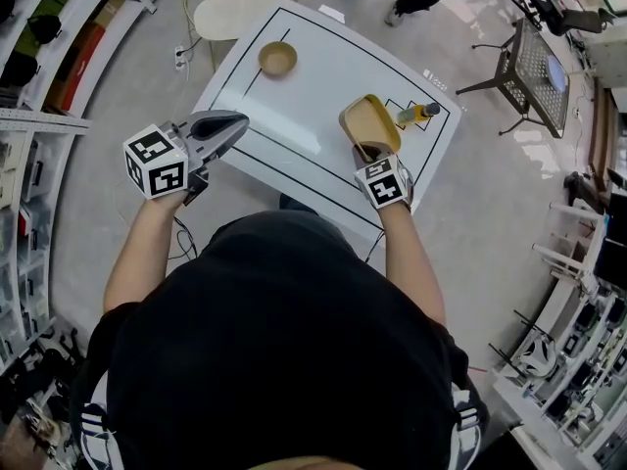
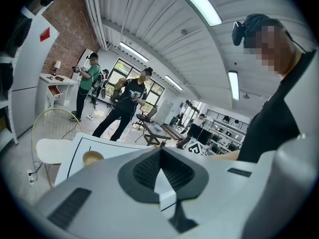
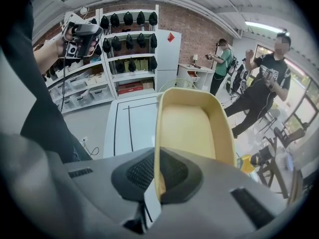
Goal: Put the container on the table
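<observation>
1. Head view: the container (image 1: 370, 123), a tan, smooth-walled tub with rounded corners, stood tilted at the tip of the right gripper (image 1: 372, 151). It was over the right part of the white table (image 1: 294, 116), just beside a small yellow bottle (image 1: 418, 114). A round bowl (image 1: 277, 59) sat well apart, near the table's far left corner. The left gripper (image 1: 217, 130) hung over the table's near left edge, its grey jaws drawn to a point with nothing in them.

2. Left gripper view: the left gripper's (image 2: 159, 152) dark ribbed pads met at their tips, clenched on nothing. Only the black-lined table (image 2: 119, 148) showed beyond them, with the bowl (image 2: 92, 157) off to the left.

3. Right gripper view: the container (image 3: 192, 123) stretched straight away from the right gripper (image 3: 158, 166), its pale, matte inside open to the camera. The near end of its thin left wall was pinched between the black mesh-textured pads, which were clamped tight on it. The table (image 3: 124, 123) lay beneath; whether the container touched it could not be told.
</observation>
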Available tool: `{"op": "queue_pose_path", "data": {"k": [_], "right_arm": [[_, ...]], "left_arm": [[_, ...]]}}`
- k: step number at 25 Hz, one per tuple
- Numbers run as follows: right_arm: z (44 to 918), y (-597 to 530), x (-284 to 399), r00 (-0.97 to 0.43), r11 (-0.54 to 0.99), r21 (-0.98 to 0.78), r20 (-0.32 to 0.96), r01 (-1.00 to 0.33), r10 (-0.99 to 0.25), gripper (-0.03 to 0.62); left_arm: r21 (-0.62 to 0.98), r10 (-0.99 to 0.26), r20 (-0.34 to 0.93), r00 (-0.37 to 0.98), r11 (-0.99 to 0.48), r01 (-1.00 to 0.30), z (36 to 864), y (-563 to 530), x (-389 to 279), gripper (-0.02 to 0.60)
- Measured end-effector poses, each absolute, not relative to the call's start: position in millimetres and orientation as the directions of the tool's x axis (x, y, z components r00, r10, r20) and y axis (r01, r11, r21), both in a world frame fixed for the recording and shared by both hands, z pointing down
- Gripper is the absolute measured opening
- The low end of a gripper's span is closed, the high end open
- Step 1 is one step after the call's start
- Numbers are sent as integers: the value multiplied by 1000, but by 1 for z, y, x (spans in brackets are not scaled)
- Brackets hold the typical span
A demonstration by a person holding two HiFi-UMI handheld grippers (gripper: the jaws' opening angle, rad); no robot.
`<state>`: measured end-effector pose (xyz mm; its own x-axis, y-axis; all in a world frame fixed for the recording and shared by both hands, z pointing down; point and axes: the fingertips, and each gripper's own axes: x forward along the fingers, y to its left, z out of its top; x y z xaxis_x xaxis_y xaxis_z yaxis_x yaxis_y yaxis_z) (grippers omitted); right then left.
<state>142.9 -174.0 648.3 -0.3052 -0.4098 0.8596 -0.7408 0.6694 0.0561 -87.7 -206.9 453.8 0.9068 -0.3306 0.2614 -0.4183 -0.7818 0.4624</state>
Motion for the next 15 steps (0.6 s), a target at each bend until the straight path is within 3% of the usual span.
{"op": "queue_pose_path", "data": {"k": [15], "right_arm": [[699,-178,144,-325,675,-26,889,-738,-322,8]], "left_arm": [[488,-309,305,901,-762,-426,477,-223,-76,6]]}}
